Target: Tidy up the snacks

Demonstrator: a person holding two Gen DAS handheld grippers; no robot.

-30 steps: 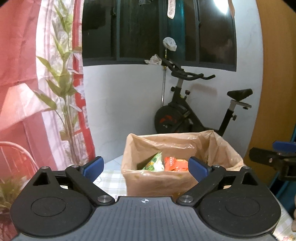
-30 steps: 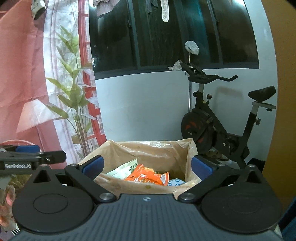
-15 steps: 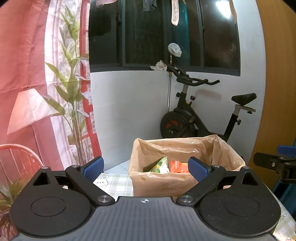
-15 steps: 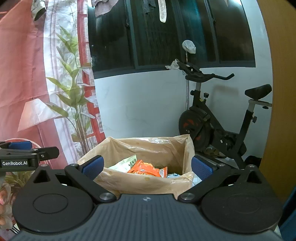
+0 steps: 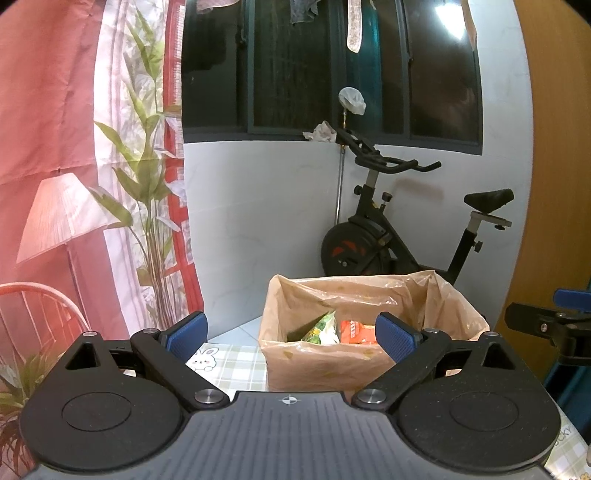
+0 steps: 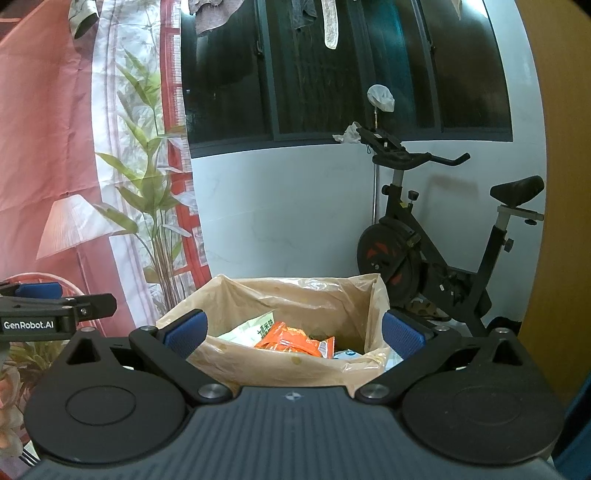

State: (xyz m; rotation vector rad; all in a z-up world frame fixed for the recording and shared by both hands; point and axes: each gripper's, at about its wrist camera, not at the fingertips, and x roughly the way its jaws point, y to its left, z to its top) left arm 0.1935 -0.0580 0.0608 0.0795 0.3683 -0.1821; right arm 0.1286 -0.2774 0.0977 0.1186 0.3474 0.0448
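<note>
A box lined with a tan plastic bag (image 5: 325, 363) (image 6: 284, 291) stands on the checked tablecloth (image 5: 236, 363). Inside lie a green-and-white snack packet (image 5: 318, 329) (image 6: 255, 328), an orange packet (image 5: 356, 328) (image 6: 291, 339) and a pale blue one (image 6: 347, 354). My left gripper (image 5: 291, 332) is open in front of the box, holding nothing. My right gripper (image 6: 293, 332) is open too, close above the box's near rim, also holding nothing. The right gripper's finger (image 5: 546, 323) shows at the right edge of the left wrist view; the left gripper's finger (image 6: 55, 308) shows at the left edge of the right wrist view.
An exercise bike (image 5: 402, 229) (image 6: 443, 251) stands behind the table against the white wall. A red printed curtain (image 5: 74, 147) hangs at left, a wooden door (image 5: 554, 147) at right. Dark windows with hung laundry (image 6: 325, 22) are above.
Both grippers have drawn back and risen a little from the box, so it looks smaller and lower in both views. More tablecloth shows in the left wrist view. Both stay open.
</note>
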